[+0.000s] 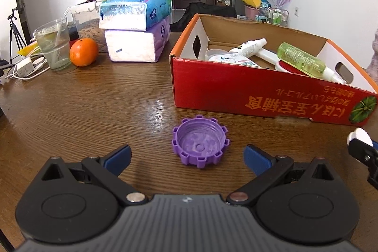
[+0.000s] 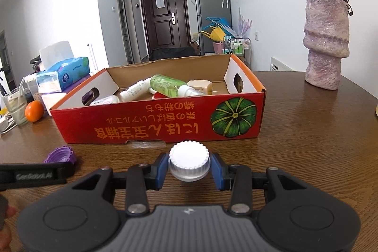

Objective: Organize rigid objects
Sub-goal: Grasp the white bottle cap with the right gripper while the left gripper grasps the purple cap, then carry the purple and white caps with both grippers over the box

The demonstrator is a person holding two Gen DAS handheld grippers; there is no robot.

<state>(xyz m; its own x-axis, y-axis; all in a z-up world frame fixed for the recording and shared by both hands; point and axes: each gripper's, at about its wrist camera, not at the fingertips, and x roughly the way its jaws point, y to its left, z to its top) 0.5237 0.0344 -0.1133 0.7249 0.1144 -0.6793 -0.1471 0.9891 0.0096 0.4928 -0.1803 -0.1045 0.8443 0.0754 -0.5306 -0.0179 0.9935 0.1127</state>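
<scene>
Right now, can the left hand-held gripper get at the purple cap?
Probably yes. The left hand-held gripper is open and the purple cap lies open side up on bare table just ahead, between its fingers' line, with nothing in between.

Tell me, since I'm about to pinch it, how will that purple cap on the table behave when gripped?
The purple cap looks like stiff moulded plastic, so it should hold its shape. Its notched rim probably gives the open left gripper good purchase. Lying flat, open side up, it seems unlikely to roll, though it may slide on the glossy table.
</scene>
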